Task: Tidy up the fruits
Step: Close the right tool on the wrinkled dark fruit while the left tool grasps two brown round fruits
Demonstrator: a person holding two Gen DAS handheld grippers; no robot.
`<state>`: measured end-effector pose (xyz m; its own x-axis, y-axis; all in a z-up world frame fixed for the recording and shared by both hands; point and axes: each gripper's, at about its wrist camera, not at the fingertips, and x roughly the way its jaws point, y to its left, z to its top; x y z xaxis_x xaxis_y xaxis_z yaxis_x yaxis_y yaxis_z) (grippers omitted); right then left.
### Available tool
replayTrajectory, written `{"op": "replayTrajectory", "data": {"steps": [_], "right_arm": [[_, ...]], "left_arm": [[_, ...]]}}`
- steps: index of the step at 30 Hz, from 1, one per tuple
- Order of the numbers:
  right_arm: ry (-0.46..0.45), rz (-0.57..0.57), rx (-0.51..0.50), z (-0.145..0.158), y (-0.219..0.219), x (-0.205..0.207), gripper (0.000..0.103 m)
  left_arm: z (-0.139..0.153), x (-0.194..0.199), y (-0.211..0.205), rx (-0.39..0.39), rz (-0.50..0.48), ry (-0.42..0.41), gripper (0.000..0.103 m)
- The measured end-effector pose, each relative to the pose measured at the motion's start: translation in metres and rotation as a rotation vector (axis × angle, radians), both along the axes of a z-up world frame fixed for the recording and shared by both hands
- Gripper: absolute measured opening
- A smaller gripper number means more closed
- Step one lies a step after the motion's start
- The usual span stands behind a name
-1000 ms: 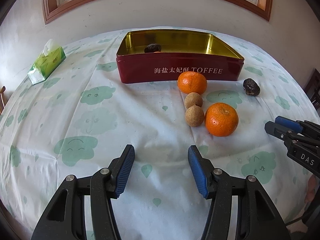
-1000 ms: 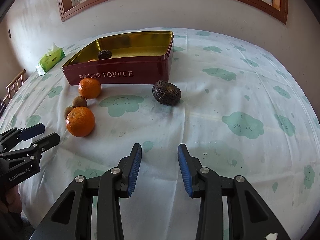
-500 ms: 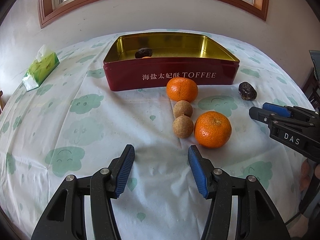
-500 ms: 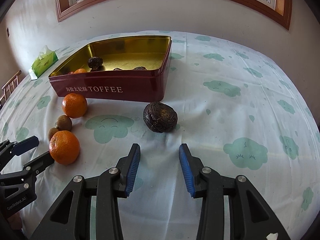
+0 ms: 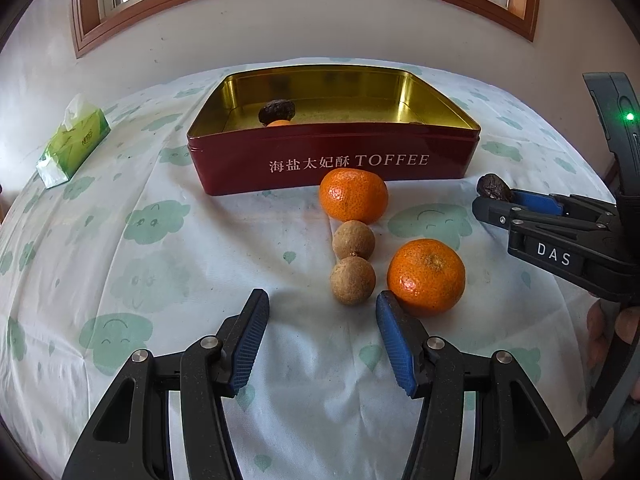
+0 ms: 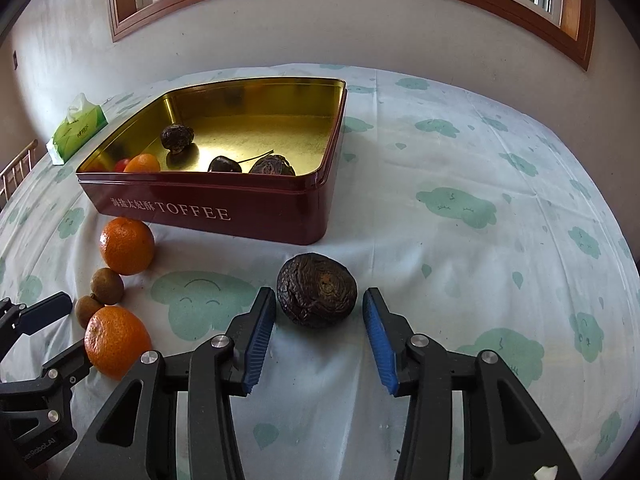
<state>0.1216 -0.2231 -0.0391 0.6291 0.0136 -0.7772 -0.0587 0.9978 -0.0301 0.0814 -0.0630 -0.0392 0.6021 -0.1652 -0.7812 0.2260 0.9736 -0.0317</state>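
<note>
Right gripper (image 6: 319, 322) has advanced, fingers wide around wrinkled dark fruit (image 6: 317, 289); left gripper (image 5: 322, 334) open, empty.

a dark red tin (image 6: 224, 216) with gold lining and white lettering. beside it, orange tangerines (image 5: 353, 195), a wrinkled dark brown fruit (image 6: 317, 289). white tablecloth (image 6: 460, 248), green cloud print.

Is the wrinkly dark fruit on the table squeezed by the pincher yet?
No, the right gripper is open, and the wrinkly dark fruit sits on the tablecloth between its fingers with gaps on both sides.
</note>
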Motion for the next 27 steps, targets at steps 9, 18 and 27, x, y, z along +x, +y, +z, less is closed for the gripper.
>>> {"op": "replayTrajectory", "data": {"steps": [9, 18, 27], "right_arm": [[-0.007, -0.011, -0.002, 0.001, -0.006, -0.003, 0.034], [-0.01, -0.047, 0.01, 0.0, -0.023, -0.028, 0.034], [-0.01, -0.053, 0.013, -0.001, -0.026, -0.036, 0.035]], "left_arm": [[0.0, 0.005, -0.003, 0.002, 0.008, 0.003, 0.057], [0.0, 0.016, -0.007, 0.003, 0.02, 0.011, 0.057], [0.0, 0.034, -0.007, 0.004, 0.05, 0.016, 0.057]]}}
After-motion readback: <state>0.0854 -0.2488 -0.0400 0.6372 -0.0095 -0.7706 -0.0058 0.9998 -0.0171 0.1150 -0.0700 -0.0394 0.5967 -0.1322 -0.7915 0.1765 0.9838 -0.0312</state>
